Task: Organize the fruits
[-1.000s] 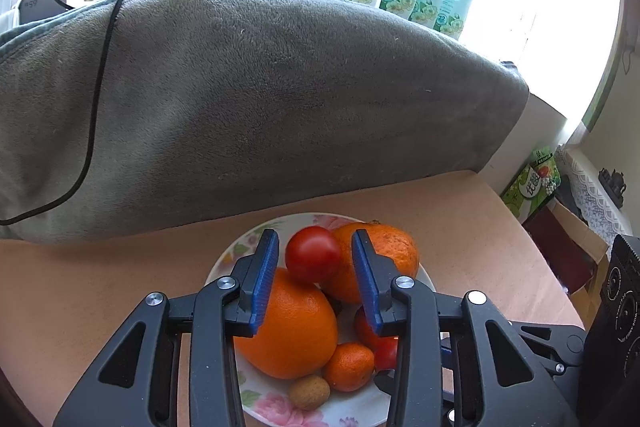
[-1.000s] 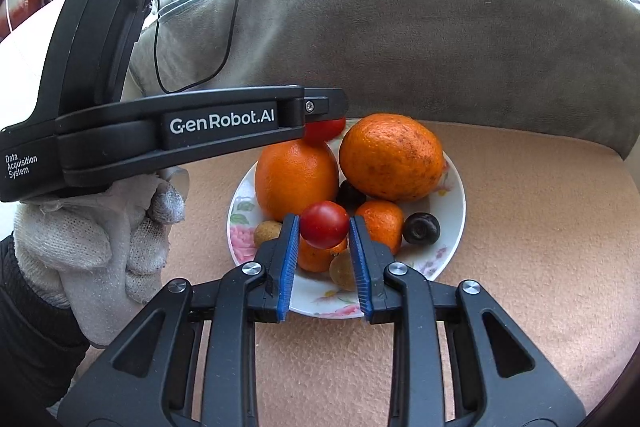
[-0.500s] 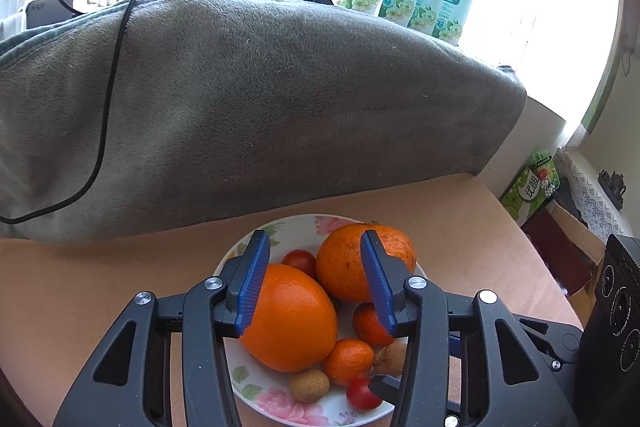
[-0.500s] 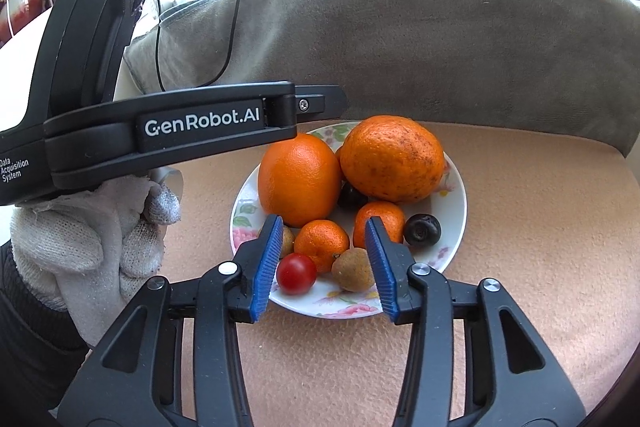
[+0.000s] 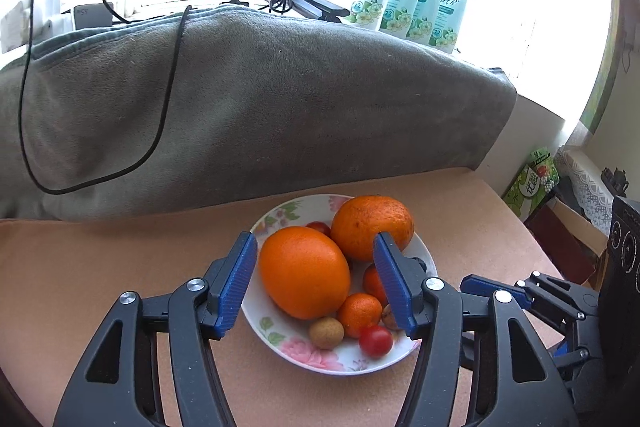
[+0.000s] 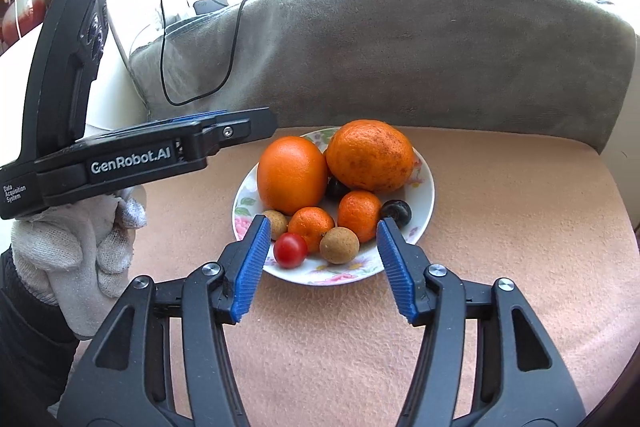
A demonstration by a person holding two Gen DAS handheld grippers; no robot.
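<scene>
A flowered plate (image 6: 429, 187) on the tan cushion carries a smooth orange (image 6: 292, 173), a rough mottled orange (image 6: 370, 155), two mandarins (image 6: 311, 225), brown longans (image 6: 339, 245), dark fruits (image 6: 396, 213) and a cherry tomato (image 6: 290, 250). My right gripper (image 6: 323, 227) hovers at the plate's near rim, jaws opening, with nothing pressed between the pads. In the left wrist view my left gripper (image 5: 315, 259) is over the plate (image 5: 280, 217), jaws opening, and frames the smooth orange (image 5: 304, 271) without touching it. A second tomato (image 5: 319, 227) peeks out behind that orange.
A grey blanket (image 5: 280, 99) with a black cable (image 5: 168, 95) rises behind the plate. Bottles (image 5: 404, 7) and a ring light stand on the sill. A green carton (image 5: 534, 183) and a black device (image 5: 624, 259) sit at the right. A gloved hand (image 6: 80, 251) holds the left gripper.
One second ago each gripper was shut on a cherry tomato. Both let go, the tomatoes now lie on the plate, and both grippers have opened and drawn back.
</scene>
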